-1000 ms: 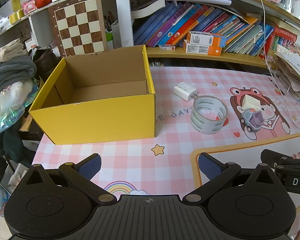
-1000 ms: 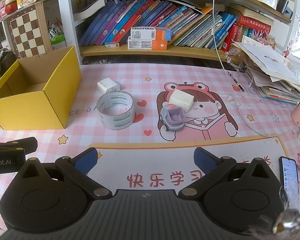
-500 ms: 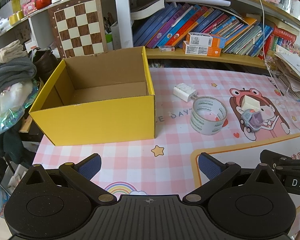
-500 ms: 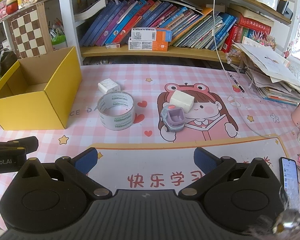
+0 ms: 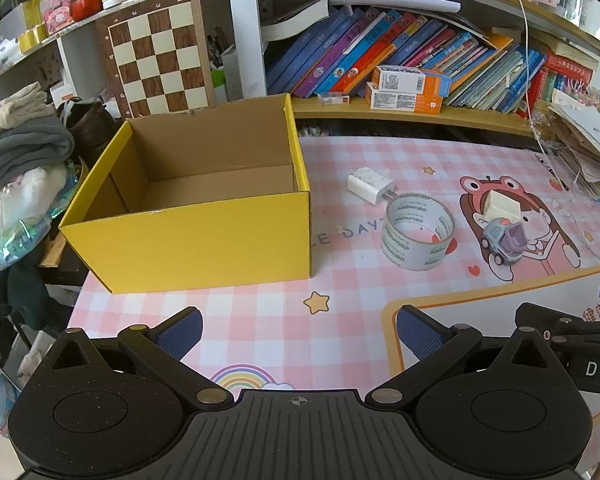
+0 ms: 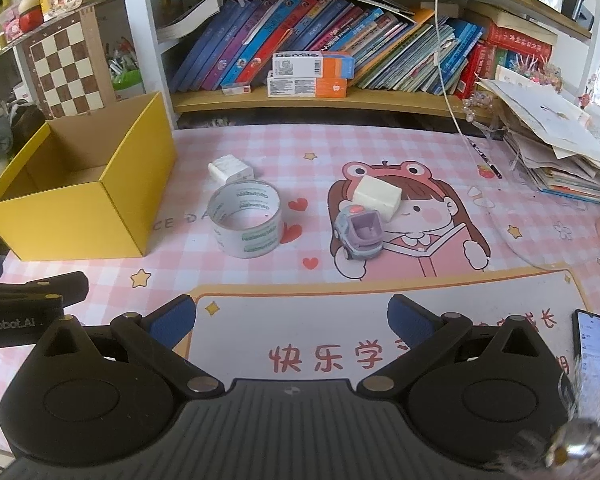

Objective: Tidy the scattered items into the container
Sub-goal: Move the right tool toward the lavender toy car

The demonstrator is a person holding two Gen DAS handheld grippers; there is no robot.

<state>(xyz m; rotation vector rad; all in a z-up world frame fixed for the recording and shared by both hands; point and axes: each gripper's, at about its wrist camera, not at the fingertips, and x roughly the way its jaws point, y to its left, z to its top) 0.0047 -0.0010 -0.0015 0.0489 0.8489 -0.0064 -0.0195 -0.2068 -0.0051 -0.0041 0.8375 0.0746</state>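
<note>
An open yellow cardboard box (image 5: 196, 240) (image 6: 124, 208) stands empty on the left of the pink mat. To its right lie a white charger plug (image 5: 368, 185) (image 6: 230, 168), a clear tape roll (image 5: 418, 230) (image 6: 246, 218), a purple toy car (image 5: 506, 240) (image 6: 360, 234) and a cream block (image 5: 500, 205) (image 6: 378, 197). My left gripper (image 5: 298, 330) is open and empty, low over the mat in front of the box. My right gripper (image 6: 290, 320) is open and empty, in front of the toy car and tape.
A bookshelf (image 6: 340, 96) with books and orange boxes runs along the back. A paper stack (image 6: 560, 148) lies at right, a phone (image 6: 590, 340) at the right front. Clothes (image 5: 20, 152) pile up left of the box. A chessboard (image 5: 156, 56) leans behind it.
Both views have shifted slightly; the objects sit a little higher or farther in frame. Nothing on the mat has moved and both grippers stay open.
</note>
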